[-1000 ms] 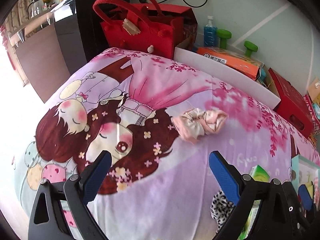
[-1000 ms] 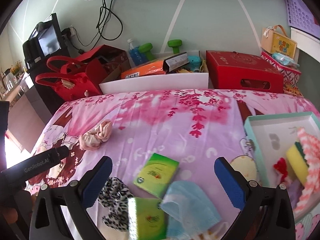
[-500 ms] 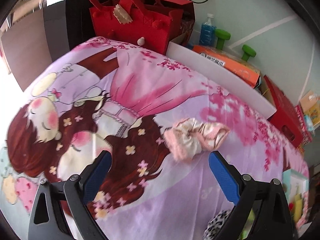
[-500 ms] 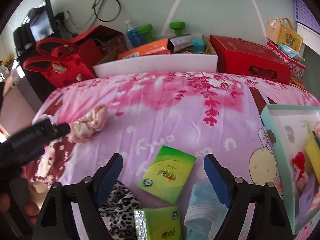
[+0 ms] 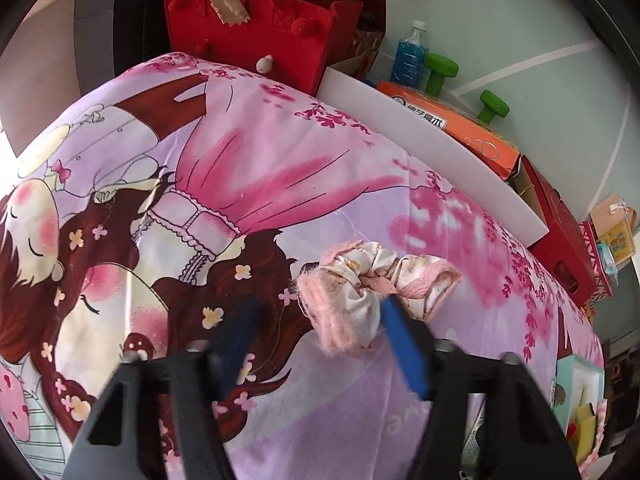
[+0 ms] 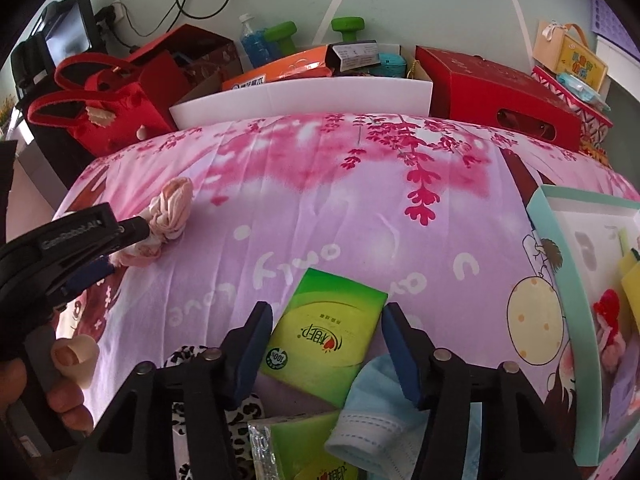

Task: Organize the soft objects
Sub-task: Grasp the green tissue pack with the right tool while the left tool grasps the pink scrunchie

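A pink floral scrunchie (image 5: 372, 284) lies on the pink cartoon bedsheet (image 5: 260, 168). My left gripper (image 5: 320, 344) is open, its blue fingers straddling the scrunchie's near end; the right finger (image 5: 404, 344) touches it. The scrunchie also shows in the right wrist view (image 6: 168, 216) beside the left gripper's finger (image 6: 92, 236). My right gripper (image 6: 324, 348) is open around a green tissue pack (image 6: 328, 336), one finger on each side. A second green pack (image 6: 304, 452), a blue face mask (image 6: 376, 416) and a leopard scrunchie (image 6: 240, 412) lie under it.
A teal-rimmed box (image 6: 548, 232) holding a yellow sponge (image 6: 630, 276) and red-pink soft items stands at the right. Behind the bed are a red felt bag (image 5: 256, 16), a white bin (image 6: 304, 96) with an orange box and green dumbbells, and a red carton (image 6: 500, 92).
Both grippers have moved forward and down and their jaws have narrowed. The left now straddles the pink scrunchie; the right now straddles the green tissue pack.
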Available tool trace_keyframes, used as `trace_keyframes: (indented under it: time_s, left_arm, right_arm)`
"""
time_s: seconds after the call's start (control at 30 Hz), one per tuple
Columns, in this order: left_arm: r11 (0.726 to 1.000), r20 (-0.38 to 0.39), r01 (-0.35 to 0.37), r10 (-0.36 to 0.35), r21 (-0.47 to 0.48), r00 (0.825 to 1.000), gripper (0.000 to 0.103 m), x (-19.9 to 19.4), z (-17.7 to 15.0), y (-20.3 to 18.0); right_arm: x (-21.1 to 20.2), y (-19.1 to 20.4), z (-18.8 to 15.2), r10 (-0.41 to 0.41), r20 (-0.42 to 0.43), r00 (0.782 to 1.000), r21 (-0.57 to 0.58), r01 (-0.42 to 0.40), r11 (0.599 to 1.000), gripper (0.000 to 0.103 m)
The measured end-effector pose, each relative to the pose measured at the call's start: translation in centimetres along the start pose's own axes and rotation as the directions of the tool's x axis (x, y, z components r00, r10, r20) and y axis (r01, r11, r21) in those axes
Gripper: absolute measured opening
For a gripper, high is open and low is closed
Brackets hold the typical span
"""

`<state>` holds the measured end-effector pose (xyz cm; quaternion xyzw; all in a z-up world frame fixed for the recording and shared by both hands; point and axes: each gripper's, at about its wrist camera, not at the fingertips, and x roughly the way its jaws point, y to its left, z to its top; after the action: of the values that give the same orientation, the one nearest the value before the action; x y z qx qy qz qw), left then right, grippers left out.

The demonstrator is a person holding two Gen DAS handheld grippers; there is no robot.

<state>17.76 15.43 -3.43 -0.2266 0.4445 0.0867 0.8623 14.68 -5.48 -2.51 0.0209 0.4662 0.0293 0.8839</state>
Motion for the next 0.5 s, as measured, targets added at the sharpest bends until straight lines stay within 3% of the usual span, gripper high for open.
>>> trace_keyframes:
  time_s: [0.13,0.5]
  left_arm:
    - [1.0,0.006,0.012,-0.012,-0.013,1.0,0.016,0.4,0.0,0.3]
    - [1.0,0.061,0.017,-0.016,-0.017,0.998,0.01,-1.8,0.4,0.0]
  right_arm:
    - [0.0,0.2,0.0,-0.004,0.0,1.0,-0.012,0.004,1.0,0.058]
    - [-1.3,0.4,0.2,0.038,0.043,0.998,-0.012,-0.037,0.999,0.056]
